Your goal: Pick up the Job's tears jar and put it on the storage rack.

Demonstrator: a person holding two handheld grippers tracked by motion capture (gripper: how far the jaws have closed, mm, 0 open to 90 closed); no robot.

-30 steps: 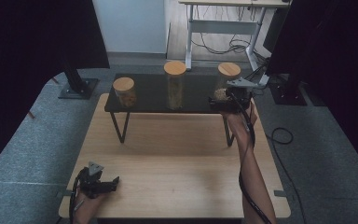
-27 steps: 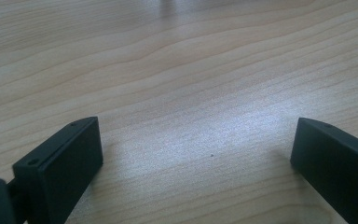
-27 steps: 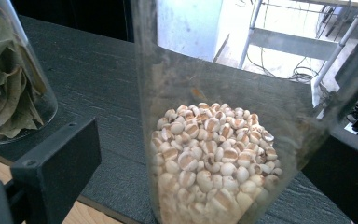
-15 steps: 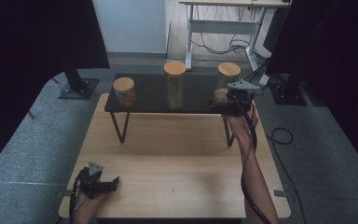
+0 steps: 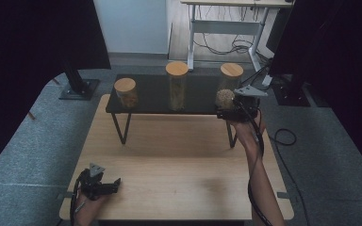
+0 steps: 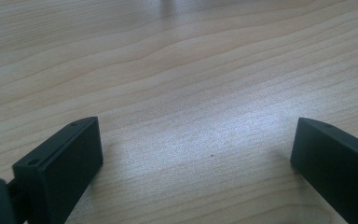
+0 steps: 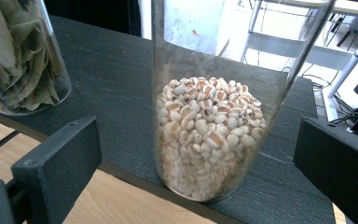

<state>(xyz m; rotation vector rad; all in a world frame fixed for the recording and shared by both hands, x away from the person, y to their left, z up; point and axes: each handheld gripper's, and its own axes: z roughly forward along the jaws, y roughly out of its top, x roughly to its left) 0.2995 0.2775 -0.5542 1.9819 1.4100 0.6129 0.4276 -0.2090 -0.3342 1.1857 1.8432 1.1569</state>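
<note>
At the near edge of the wooden table (image 5: pixel 179 174), around seven o'clock, the left gripper (image 5: pixel 114 184) is lying idle in the person's hand, its jaws spread wide over bare wood with nothing between them. Farther out, at about one o'clock, the right gripper (image 5: pixel 222 113) is hovering at the front edge of the black shelf (image 5: pixel 151 96), its jaws parted and lined up on either side of the glass jar of pale grains (image 7: pixel 214 140). Neither jaw is touching the glass, so the jar is standing free and upright on the shelf's right end, wooden lid on. Beside it, at twelve o'clock, the tall jar of dried leaves (image 5: pixel 176 87) is standing at mid-shelf, and the short jar (image 5: pixel 126 92) is sitting at eleven o'clock. Judging from this, the approach is nearly finished; closing on the grain jar and lifting it are what remain.
</note>
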